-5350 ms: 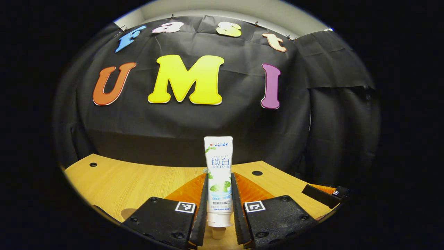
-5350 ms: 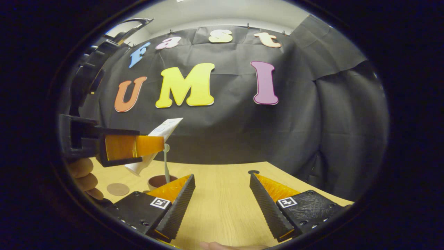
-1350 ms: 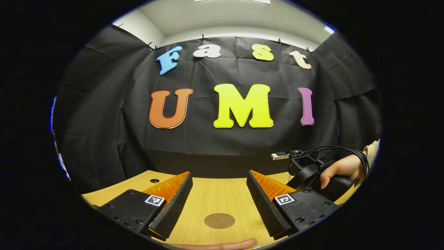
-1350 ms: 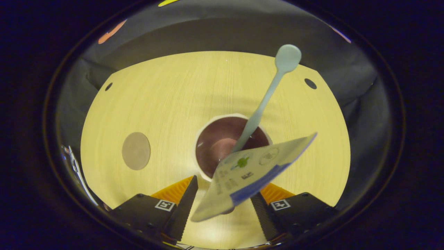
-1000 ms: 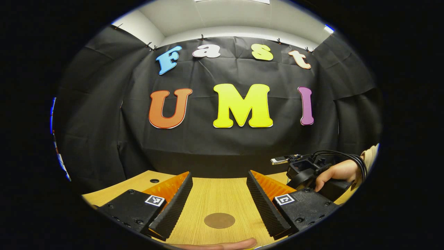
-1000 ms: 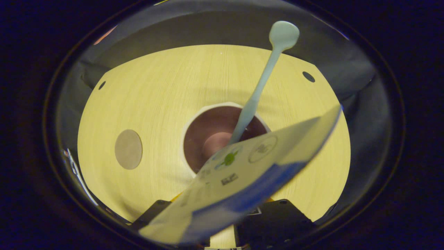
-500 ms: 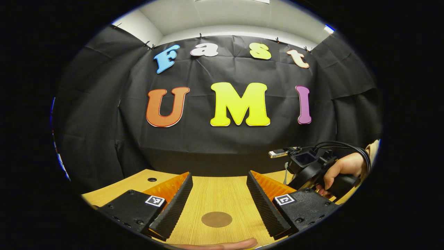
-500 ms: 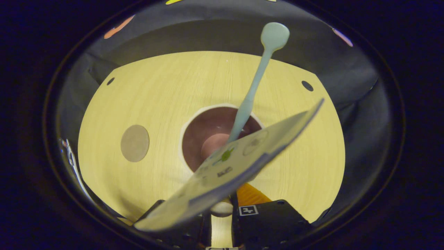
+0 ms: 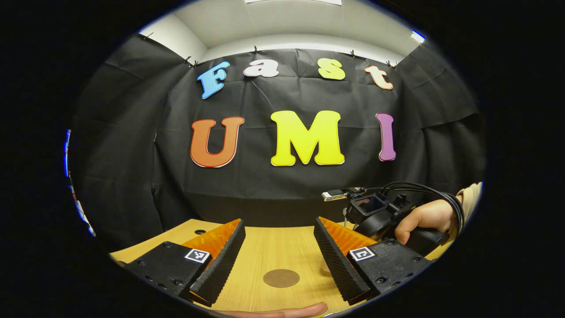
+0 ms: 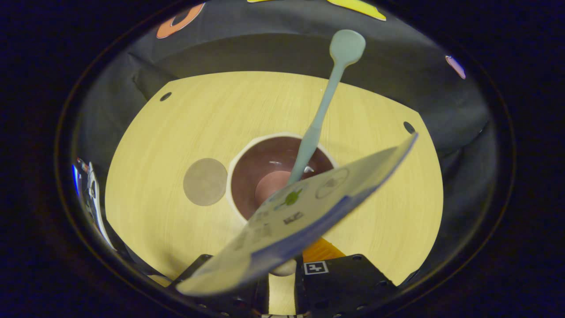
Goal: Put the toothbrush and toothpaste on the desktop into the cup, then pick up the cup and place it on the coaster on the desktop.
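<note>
Fingers of the right gripper (image 10: 282,282) stand drawn close together, clenched on the near rim of the cup (image 10: 247,163). The toothbrush (image 10: 324,104) leans in the cup toward one o'clock; the toothpaste tube (image 10: 300,221) slants across it toward two o'clock. The round coaster (image 10: 205,182) lies on the wooden desktop (image 10: 176,123) at the cup's nine o'clock, just beside it. The left gripper (image 9: 279,251) hangs released, fingers spread over the coaster.
</note>
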A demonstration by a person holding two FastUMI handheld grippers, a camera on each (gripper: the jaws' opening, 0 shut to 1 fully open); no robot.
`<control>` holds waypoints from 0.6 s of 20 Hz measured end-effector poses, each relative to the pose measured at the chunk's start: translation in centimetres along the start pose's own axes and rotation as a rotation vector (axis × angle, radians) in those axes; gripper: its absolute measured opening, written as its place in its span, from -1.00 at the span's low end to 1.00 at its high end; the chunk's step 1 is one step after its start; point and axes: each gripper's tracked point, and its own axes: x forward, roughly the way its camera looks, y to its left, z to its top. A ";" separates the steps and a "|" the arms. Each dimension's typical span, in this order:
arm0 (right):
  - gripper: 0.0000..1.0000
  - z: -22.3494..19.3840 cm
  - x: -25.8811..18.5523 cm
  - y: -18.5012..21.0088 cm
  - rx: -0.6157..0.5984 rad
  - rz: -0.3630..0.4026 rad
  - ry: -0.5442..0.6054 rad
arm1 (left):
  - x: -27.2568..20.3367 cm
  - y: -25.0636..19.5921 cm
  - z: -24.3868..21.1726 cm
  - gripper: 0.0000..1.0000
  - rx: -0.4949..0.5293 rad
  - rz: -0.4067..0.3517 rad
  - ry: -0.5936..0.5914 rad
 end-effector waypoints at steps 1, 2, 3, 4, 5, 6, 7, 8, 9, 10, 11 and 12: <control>-0.61 0.2 -0.1 0.5 -0.006 0.000 -0.002 | -0.1 0.7 0.4 0.97 -0.001 0.007 -0.010; -0.61 0.5 0.0 1.0 -0.016 -0.002 -0.002 | -0.3 1.4 0.7 0.96 0.003 0.020 -0.018; -0.61 0.7 0.2 1.9 -0.030 -0.005 0.002 | -0.5 2.4 1.1 0.96 0.013 0.042 -0.026; -0.61 0.8 0.2 2.5 -0.043 -0.005 0.004 | -0.6 2.9 1.2 0.96 0.019 0.051 -0.029; -0.61 0.9 0.1 3.4 -0.062 0.001 0.003 | -0.8 3.1 1.3 0.96 0.023 0.047 -0.031; -0.61 0.9 0.0 4.2 -0.080 0.006 0.002 | -0.9 3.1 1.4 0.96 0.022 0.043 -0.034; -0.61 0.9 0.1 5.1 -0.098 0.012 0.001 | -1.1 3.4 1.7 0.96 0.021 0.040 -0.038; -0.61 0.8 0.1 6.1 -0.121 0.019 0.003 | -1.0 3.7 1.8 0.96 0.024 0.036 -0.043; -0.61 0.6 0.1 7.1 -0.142 0.028 0.008 | -1.0 4.0 1.9 0.96 0.023 0.038 -0.049; -0.61 0.7 0.2 8.0 -0.156 0.038 0.013 | -1.0 4.5 1.9 0.96 0.025 0.040 -0.051; -0.61 0.5 0.3 8.7 -0.174 0.047 0.017 | -0.9 5.0 1.9 0.96 0.028 0.042 -0.051; -0.61 0.6 0.5 9.5 -0.188 0.050 0.017 | -0.9 5.4 1.7 0.96 0.031 0.047 -0.050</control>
